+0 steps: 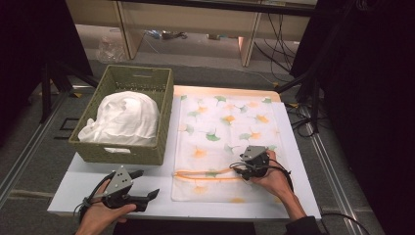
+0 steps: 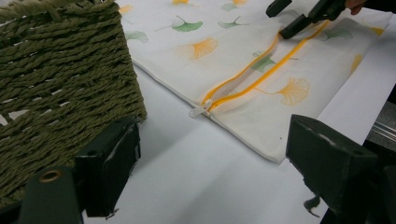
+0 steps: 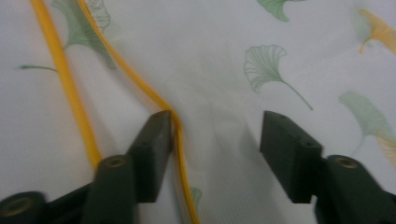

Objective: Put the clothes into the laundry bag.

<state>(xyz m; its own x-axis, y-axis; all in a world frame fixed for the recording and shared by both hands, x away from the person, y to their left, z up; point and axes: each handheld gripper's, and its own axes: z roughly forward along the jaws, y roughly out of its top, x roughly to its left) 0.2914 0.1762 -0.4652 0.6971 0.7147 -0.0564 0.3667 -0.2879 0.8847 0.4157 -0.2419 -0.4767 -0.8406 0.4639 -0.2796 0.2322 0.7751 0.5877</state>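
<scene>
white table (image 1: 78,188). woven olive basket (image 1: 142,81) at back left, rope-like weave, holding a bunched white cloth (image 1: 125,120). to its right a flat, thin white cover (image 1: 225,127) printed with green and orange ginkgo leaves; long axis runs away from the person. its orange zipper (image 1: 205,174) crosses the near end, partly parted, pale pull (image 2: 200,110) at the left end. right gripper (image 1: 241,170) on the zipper's right part, jaws wide, one touching an orange edge. left gripper (image 1: 147,191) near the basket's front corner, jaws wide, empty.
</scene>
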